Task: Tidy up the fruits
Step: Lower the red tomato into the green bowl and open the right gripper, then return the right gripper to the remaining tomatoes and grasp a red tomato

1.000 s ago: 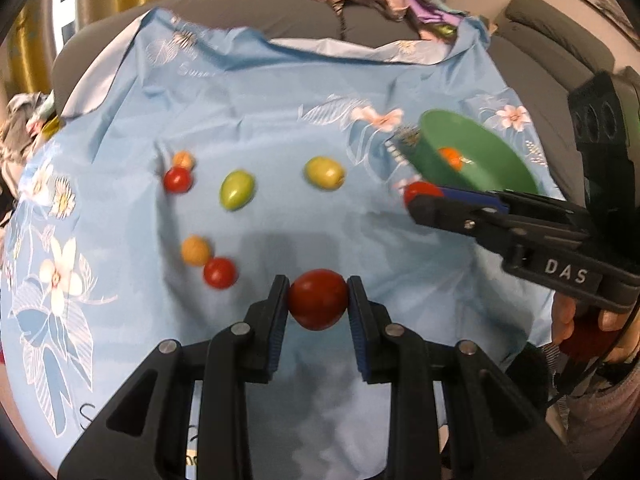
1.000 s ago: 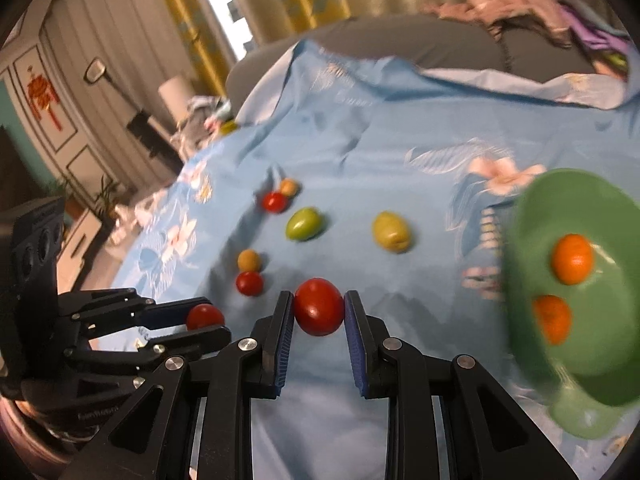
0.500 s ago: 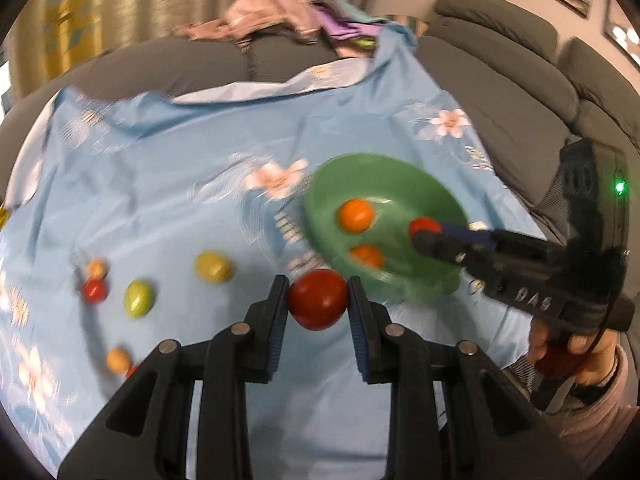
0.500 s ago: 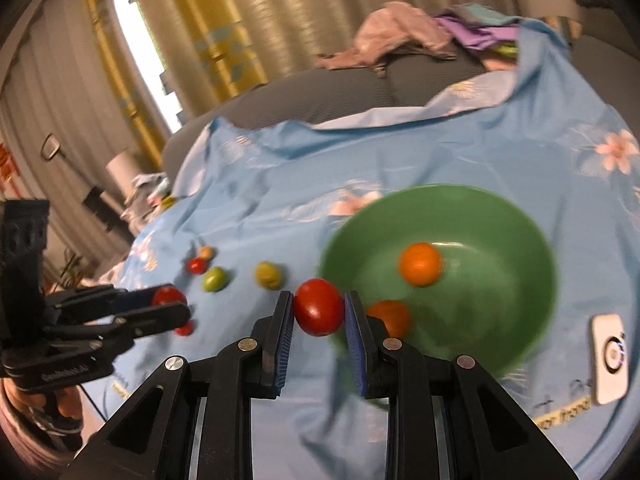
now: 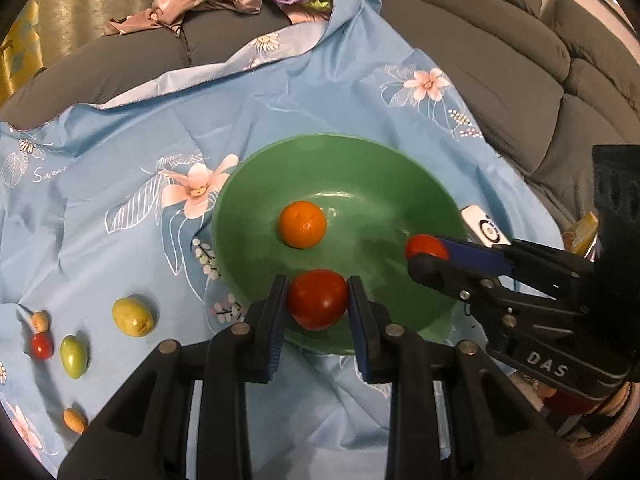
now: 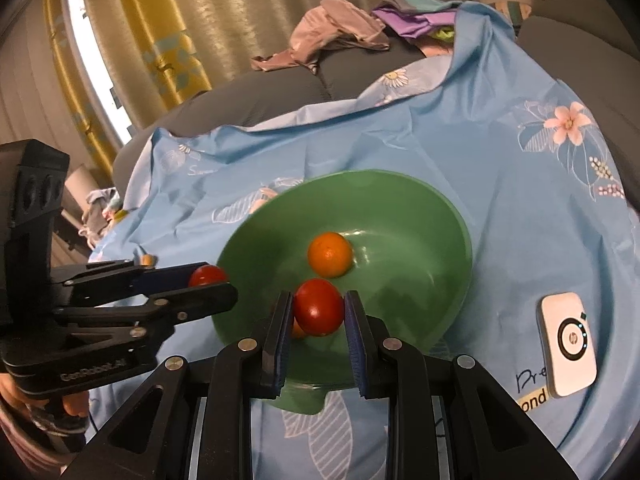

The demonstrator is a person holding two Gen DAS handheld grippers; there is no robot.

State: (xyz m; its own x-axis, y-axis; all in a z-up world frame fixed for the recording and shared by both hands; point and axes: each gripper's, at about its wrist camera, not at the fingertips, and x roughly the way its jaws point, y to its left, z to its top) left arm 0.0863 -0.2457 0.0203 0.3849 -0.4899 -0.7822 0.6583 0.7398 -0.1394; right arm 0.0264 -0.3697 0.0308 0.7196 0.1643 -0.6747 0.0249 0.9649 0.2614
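Dim indoor light, fisheye vignette (slight blur)

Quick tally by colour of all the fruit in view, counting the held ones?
Red: 3 (tomato in left gripper, tomato in right gripper, small red fruit on cloth)
Orange: 4 (bowl oranges, small orange fruits on cloth)
Green-yellow: 2
Total: 9
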